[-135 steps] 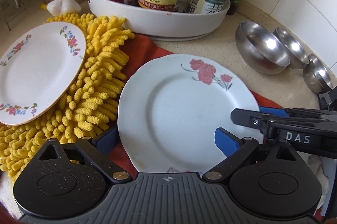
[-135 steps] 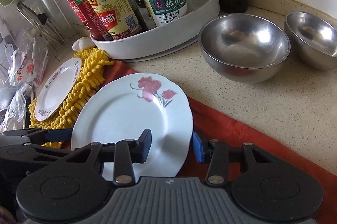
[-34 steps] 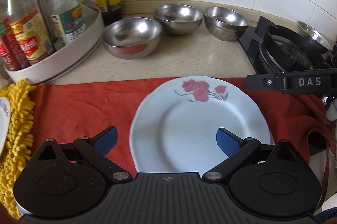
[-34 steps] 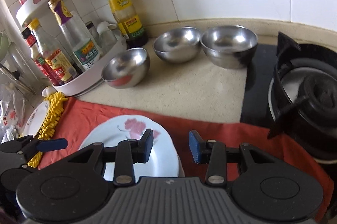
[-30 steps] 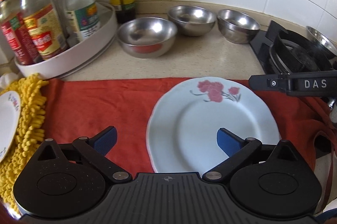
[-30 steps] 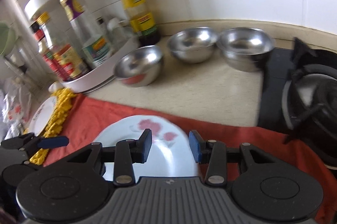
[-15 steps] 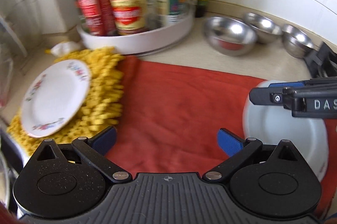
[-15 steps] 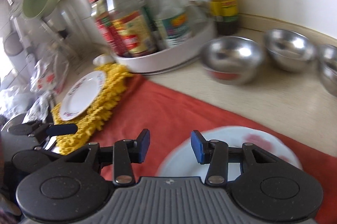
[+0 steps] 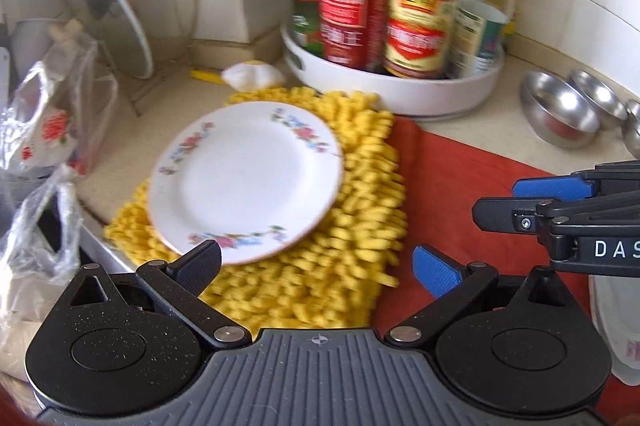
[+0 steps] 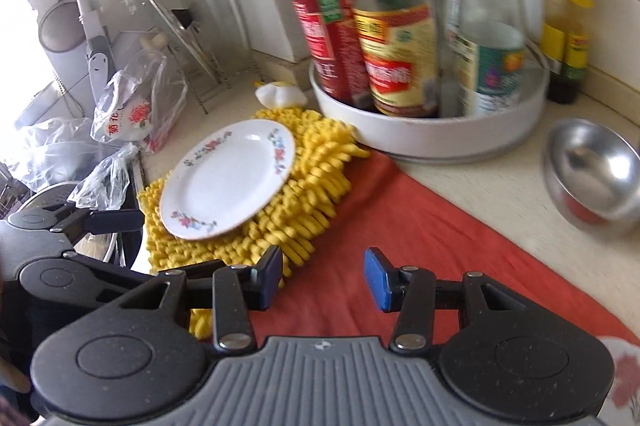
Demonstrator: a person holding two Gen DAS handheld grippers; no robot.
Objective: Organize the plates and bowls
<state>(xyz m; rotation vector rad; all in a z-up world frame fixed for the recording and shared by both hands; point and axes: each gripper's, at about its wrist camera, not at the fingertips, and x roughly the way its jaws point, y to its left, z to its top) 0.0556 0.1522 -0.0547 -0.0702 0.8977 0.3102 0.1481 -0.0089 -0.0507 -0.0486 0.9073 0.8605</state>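
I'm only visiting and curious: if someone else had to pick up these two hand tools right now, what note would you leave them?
Left gripper: open, empty, just short of the small floral plate.
Right gripper: open, empty, over the red cloth.
Small plate lies on the yellow mat. Large rose plate sits on the cloth at the right edge. Steel bowls stand apart by the wall, not stacked.
Done: nothing stacked that I can see.
Left: probably gather the plates together, then nest the bowls.
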